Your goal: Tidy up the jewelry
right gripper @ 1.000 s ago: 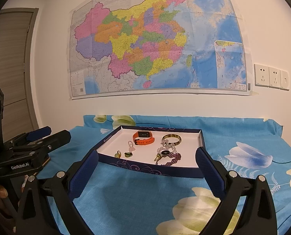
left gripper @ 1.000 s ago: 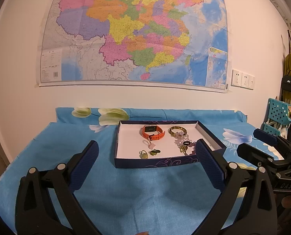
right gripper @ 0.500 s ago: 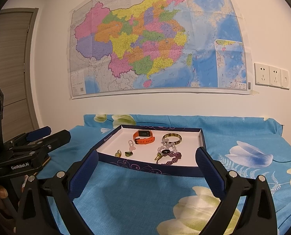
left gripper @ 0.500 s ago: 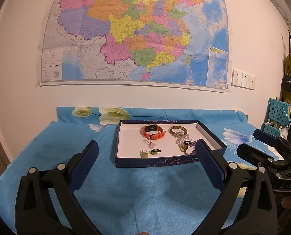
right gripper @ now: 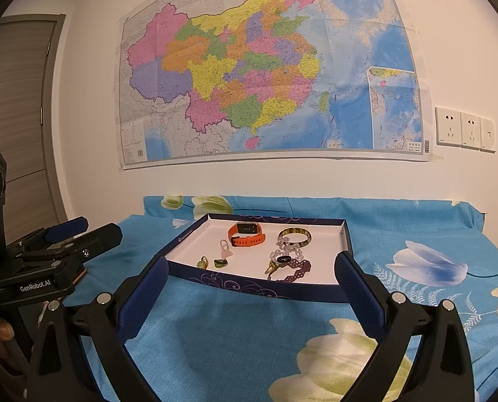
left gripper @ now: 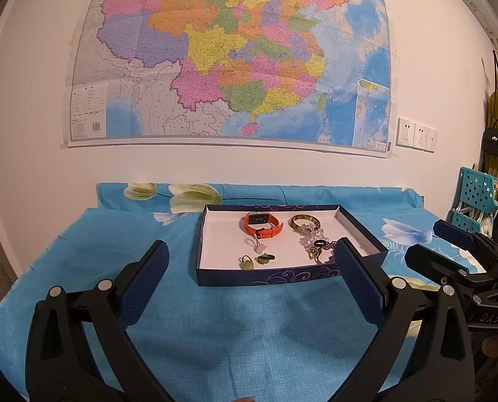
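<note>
A dark blue box lid with a white inside (left gripper: 208,234) (right gripper: 316,293) lies on the blue flowered cloth. In it lie an orange smartwatch (left gripper: 261,225) (right gripper: 245,234), a brown-green bangle (left gripper: 305,222) (right gripper: 294,236), a clear bead bracelet (right gripper: 287,249), a purple bead bracelet (right gripper: 297,269), a black ring (left gripper: 319,243) (right gripper: 283,259), a pink pendant (left gripper: 258,247) (right gripper: 227,251) and small green and gold pieces (left gripper: 247,263) (right gripper: 219,263). My left gripper (left gripper: 249,281) is open and empty, just short of the lid. My right gripper (right gripper: 250,288) is open and empty, also short of it.
A wall with a large map (left gripper: 229,57) stands right behind the table. The right gripper (left gripper: 463,261) shows at the right in the left wrist view; the left gripper (right gripper: 58,251) shows at the left in the right wrist view. A teal basket rack (left gripper: 477,197) stands far right.
Both views have barely shifted; the left gripper has drifted very slightly. Both grippers stay open and the jewelry has not moved.
</note>
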Demonstrator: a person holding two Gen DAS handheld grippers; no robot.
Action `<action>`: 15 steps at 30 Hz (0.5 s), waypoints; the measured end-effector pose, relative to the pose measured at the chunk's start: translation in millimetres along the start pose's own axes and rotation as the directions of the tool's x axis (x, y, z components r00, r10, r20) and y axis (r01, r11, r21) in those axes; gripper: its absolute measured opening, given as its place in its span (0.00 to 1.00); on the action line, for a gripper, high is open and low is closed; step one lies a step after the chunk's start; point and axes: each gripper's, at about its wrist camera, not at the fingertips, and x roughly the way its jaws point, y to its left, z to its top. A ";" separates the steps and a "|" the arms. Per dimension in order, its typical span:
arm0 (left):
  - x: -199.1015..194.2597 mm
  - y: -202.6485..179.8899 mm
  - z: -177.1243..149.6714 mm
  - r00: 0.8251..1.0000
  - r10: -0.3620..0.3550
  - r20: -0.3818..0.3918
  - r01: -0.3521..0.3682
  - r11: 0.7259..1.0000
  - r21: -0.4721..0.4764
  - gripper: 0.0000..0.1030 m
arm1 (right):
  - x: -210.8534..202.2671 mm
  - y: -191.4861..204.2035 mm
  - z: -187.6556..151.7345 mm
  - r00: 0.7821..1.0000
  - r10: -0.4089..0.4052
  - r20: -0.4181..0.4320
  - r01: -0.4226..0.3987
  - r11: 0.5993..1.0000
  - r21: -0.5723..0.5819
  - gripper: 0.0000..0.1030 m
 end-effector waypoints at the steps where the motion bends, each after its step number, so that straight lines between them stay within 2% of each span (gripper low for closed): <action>1: 0.8 -0.5 0.7 1.000 0.000 0.000 0.000 1.000 0.000 0.94 | -0.7 -0.3 0.0 1.000 -0.001 0.002 0.001 1.000 0.000 0.93; 15: 0.7 -0.5 0.7 1.000 0.000 -0.002 0.000 1.000 -0.001 0.94 | -0.2 -1.7 0.0 1.000 -0.002 0.002 0.002 1.000 0.002 0.93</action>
